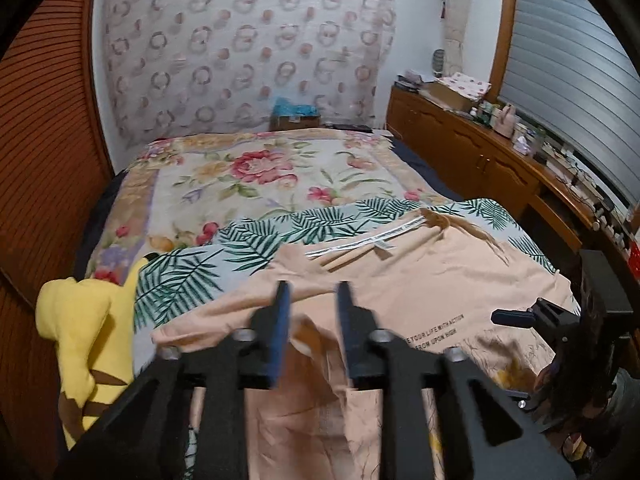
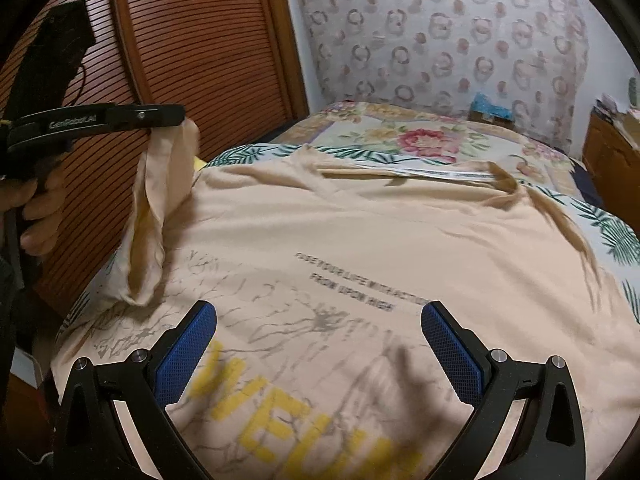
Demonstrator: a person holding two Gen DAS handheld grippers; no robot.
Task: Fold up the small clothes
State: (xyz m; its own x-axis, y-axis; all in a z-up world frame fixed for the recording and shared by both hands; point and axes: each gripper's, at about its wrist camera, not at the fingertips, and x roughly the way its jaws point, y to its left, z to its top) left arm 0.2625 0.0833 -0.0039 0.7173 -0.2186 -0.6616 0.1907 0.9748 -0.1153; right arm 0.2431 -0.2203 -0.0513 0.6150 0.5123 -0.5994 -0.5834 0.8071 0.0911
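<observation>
We see the left gripper (image 2: 182, 120) clamped on the peach T-shirt's (image 2: 360, 232) sleeve (image 2: 160, 200), lifted at the bed's (image 1: 260, 168) left edge. Right gripper (image 2: 318, 340) jaws wide apart, empty, above the shirt lying on the bed.

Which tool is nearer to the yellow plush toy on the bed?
Left. The left tool is above the shirt's left edge, beside the yellow plush toy. The right tool hovers open over the shirt's printed middle, farther away.
</observation>
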